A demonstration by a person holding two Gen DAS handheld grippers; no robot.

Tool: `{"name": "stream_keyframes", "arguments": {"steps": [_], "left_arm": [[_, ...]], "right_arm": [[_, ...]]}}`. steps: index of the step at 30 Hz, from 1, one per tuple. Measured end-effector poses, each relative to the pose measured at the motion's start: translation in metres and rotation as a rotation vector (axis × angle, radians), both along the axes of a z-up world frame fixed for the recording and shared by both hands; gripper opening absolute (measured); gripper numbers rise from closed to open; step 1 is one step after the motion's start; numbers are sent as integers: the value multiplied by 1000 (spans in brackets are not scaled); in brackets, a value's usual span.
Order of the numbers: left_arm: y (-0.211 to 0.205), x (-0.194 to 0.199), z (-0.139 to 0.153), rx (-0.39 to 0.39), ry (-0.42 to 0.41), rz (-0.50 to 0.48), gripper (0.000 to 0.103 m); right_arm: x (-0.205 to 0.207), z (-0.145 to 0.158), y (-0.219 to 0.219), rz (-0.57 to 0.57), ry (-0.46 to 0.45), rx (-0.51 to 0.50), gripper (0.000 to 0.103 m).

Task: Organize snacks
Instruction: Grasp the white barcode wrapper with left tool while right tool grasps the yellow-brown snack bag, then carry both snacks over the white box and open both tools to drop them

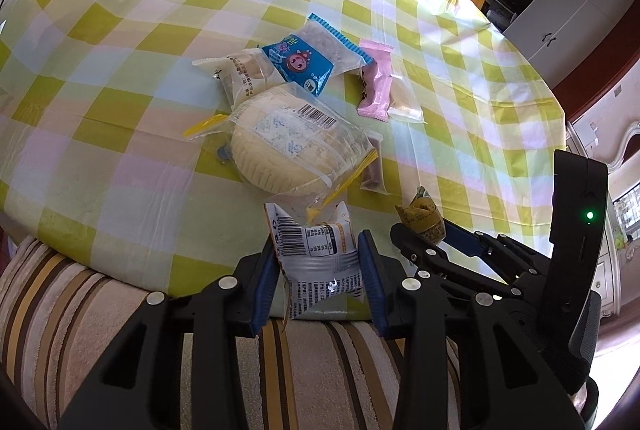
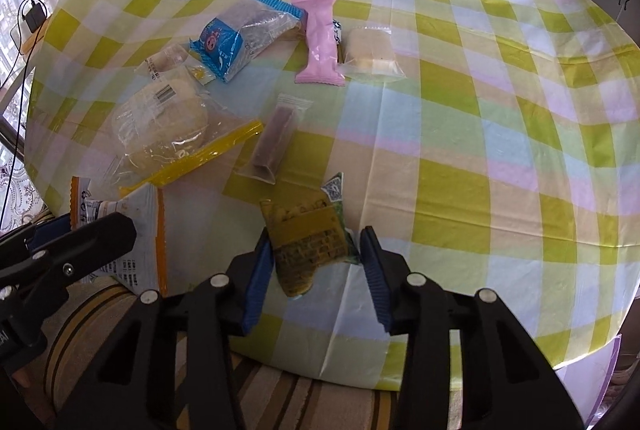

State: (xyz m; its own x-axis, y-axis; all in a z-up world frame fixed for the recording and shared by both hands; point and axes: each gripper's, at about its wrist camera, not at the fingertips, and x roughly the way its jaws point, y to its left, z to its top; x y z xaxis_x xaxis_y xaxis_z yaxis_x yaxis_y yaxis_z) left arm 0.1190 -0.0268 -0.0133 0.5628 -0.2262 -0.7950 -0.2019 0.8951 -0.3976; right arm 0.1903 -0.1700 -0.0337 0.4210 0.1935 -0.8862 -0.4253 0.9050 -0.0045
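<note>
Left wrist view: the left gripper [image 1: 318, 266] is clamped on a white snack packet [image 1: 320, 262] with a barcode and an orange edge, held over the near rim of the round table [image 1: 120, 42], which curves across at 6 o'clock above a striped cushion [image 1: 80, 310]. The packet's long axis runs toward 12 o'clock. At 3 o'clock the right gripper [image 1: 424, 234] grips a yellow-green packet [image 1: 420, 220]. The checked cloth lies bare at 9 to 12 o'clock and along the right rim. In the middle sit a large round bun in a clear bag [image 1: 288, 146], a blue cartoon packet [image 1: 304, 58] and a pink wrapper [image 1: 376, 82].

Right wrist view: the right gripper [image 2: 316, 258] is closed on the yellow-green packet [image 2: 306, 242], near the table [image 2: 520, 150] rim at 6 o'clock; its long axis tilts toward 1 o'clock. The whole right half of the cloth, 1 to 5 o'clock, is open. At 8 o'clock the left gripper [image 2: 60, 242] holds the white snack packet [image 2: 132, 230]. A brown bar in clear wrap [image 2: 276, 138] lies at 11 o'clock, long axis toward 1 o'clock. Beyond it the pink wrapper [image 2: 320, 38] lies lengthwise toward 12 o'clock, just beside a pale cake in clear wrap [image 2: 370, 54], with the blue cartoon packet [image 2: 232, 42] and the bun bag [image 2: 168, 122] to the left.
</note>
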Motion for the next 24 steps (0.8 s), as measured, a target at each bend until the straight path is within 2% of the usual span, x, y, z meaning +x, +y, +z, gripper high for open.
{"name": "stream_keyframes", "arguments": {"steps": [3,15,24], "left_arm": [[-3,-1,4,12,-10,-8,38],[-29,-7,20,52,-46,-74,37],[-74,-10,27,38,-64,-195,37]], "right_arm": [[-3,3,-7,-20,-5,21,39],[-22,29,-56,-121,-44,113,37],[-47,45,-113,-222,-75,147,37]]}}
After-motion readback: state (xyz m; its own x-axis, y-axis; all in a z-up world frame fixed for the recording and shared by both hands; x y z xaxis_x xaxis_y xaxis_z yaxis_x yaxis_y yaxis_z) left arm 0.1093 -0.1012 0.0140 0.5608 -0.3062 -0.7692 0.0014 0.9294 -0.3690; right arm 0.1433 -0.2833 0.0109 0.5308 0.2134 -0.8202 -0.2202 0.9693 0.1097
